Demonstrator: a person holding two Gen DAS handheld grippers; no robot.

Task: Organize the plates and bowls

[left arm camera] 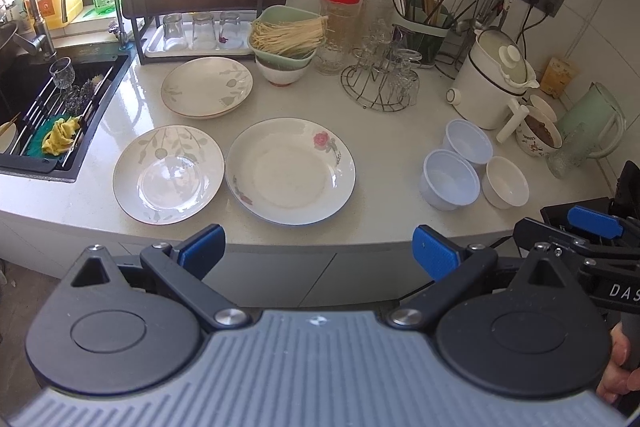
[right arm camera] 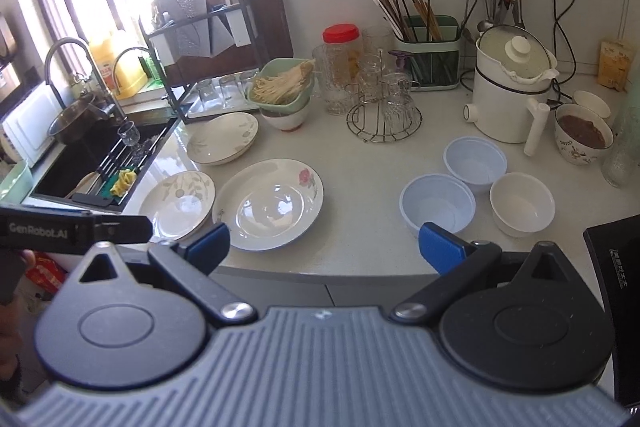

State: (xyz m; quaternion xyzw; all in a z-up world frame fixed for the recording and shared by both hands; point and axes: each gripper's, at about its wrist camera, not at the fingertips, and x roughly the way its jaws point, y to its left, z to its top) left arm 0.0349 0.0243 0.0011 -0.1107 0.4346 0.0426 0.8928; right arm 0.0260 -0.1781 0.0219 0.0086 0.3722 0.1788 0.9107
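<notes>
— White tiles cover the wall, and the counter (left arm camera: pixel 384 187) below is a pale, glossy stone with fine speckles. What lies on it?

— Three round ceramic plates. The rose plate (left arm camera: pixel 290 171) is shallow with a thin dark rim and a pink flower; the leaf plate (left arm camera: pixel 168 174) just beside it, on the sink side, has grey-green leaves and a shiny centre. The far plate (left arm camera: pixel 207 87) sits behind them, near a green square bowl (left arm camera: pixel 286 37) full of thin dry noodles.

— And the bowls?

— Three small ones in a tight group toward the white kettle (right arm camera: pixel 510 95): two pale blue bowls (right arm camera: pixel 438 207), smooth and matte like plastic, and one white bowl (right arm camera: pixel 522 204), glossy.

— How do the tools stand?

— The left gripper (left arm camera: pixel 318 251) is wide apart, its blue ribbed pads (left arm camera: pixel 204 247) holding nothing, hanging before the counter edge below the rose plate. The right gripper (right arm camera: pixel 324 245) is spread equally wide and empty, its right pad near the closer blue bowl.
</notes>
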